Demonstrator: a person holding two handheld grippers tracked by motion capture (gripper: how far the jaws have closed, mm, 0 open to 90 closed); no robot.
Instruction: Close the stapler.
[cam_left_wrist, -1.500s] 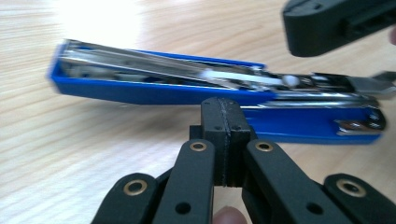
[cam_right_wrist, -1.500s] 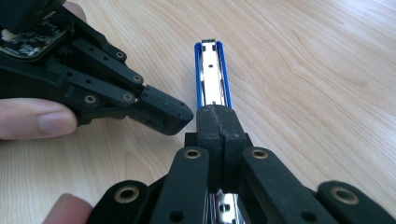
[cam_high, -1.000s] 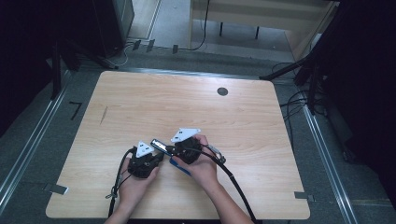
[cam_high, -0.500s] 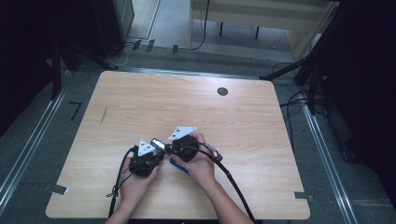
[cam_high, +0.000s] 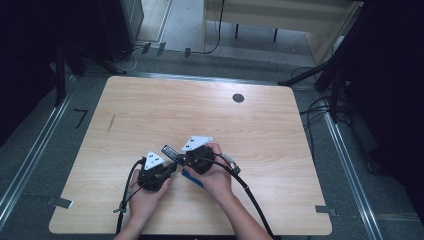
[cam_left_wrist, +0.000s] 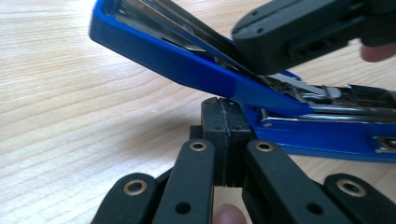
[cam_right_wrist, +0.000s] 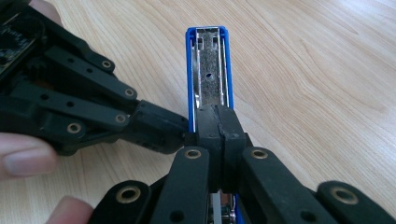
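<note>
Item: blue stapler (cam_left_wrist: 196, 70), hinged open, on wooden counter (cam_high: 150, 115) betw. both tools.
L tool (cam_left_wrist: 224, 135): jaws clenched together, nothing betw. them; tips just under stapler's raised blue arm, base ahead to the right.
R tool (cam_right_wrist: 219, 126): jaws clenched together, tips resting on top of stapler's metal channel; L tool's tips touching alongside.

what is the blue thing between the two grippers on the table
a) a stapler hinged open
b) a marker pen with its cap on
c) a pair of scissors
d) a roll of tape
a: the blue stapler has its top arm lifted off its base, showing the metal staple channel, with the left gripper shut beneath that arm and the right gripper shut above the channel.
</note>
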